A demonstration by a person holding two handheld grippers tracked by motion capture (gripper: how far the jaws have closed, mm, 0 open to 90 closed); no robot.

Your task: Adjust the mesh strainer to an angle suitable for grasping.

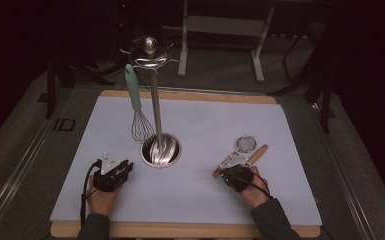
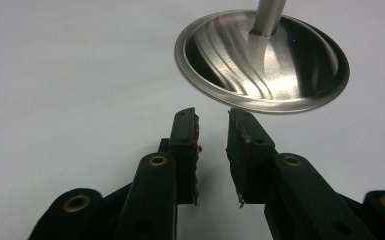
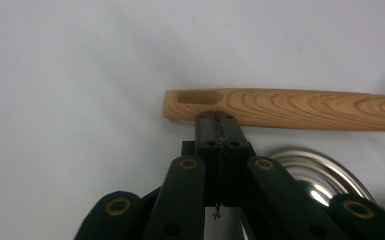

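Observation:
A steel utensil stand rises from a round base [image 1: 161, 150] at the middle of the white mat, and a whisk [image 1: 139, 117] with a mint handle hangs from its top hooks. My left gripper [image 1: 126, 168] rests on the mat just left of the base [image 2: 262, 65]; in the left gripper view its jaws [image 2: 213, 120] stand open with nothing between them. A wooden-handled utensil [image 1: 258, 153] lies on the mat at the right, beside a small round mesh [image 1: 246, 144]. My right gripper [image 1: 228, 170] is over its near end. Its shut tips [image 3: 217, 117] meet the side of the wooden handle [image 3: 290, 107] near the hanging hole, holding nothing.
The white mat [image 1: 205, 120] lies on a wooden board [image 1: 190, 96] with dark floor around it. A round ringed steel piece [image 3: 325, 175] lies close to the right gripper's right side. A metal frame [image 1: 220, 25] stands beyond the table.

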